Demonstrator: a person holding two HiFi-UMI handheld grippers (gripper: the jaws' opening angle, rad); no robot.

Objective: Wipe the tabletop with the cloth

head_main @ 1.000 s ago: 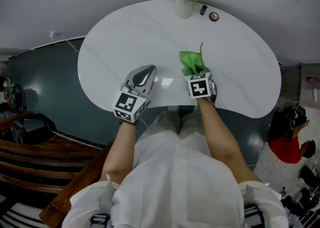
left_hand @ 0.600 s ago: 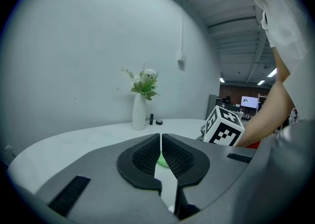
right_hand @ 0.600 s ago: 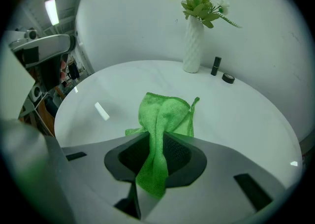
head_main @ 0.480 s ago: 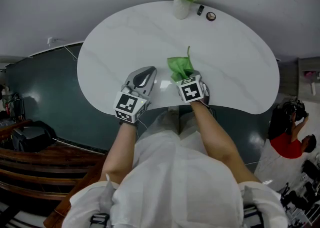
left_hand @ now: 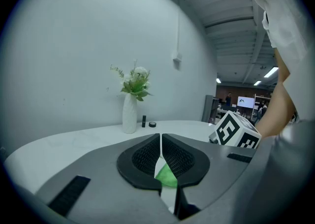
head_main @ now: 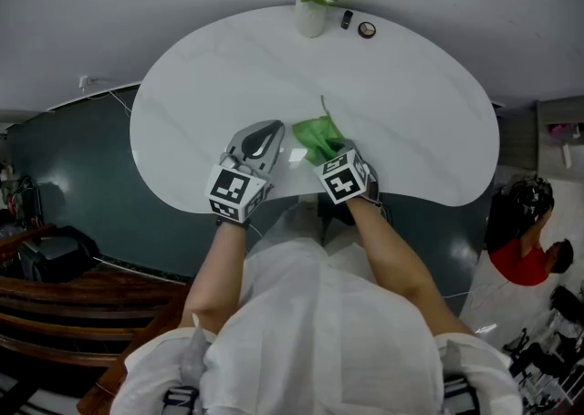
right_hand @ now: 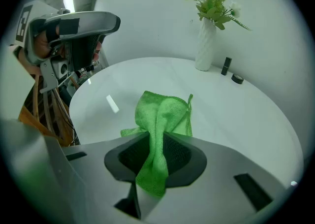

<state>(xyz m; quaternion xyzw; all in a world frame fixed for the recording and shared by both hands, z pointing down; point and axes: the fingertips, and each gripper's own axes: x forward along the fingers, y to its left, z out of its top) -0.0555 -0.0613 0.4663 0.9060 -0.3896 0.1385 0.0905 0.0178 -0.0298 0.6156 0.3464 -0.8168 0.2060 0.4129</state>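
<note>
White table (head_main: pixel 411 85), green cloth (head_main: pixel 318 135), flower vase (head_main: pixel 310 17)

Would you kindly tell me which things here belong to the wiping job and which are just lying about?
Job: green microfibre cloth, white curved tabletop, right gripper clamping the cloth.
Lying about: white vase of flowers, small black tube, small dark round disc.

Soft even light, small glare on the tabletop (head_main: pixel 411 103), fisheye bending and dark corners
</note>
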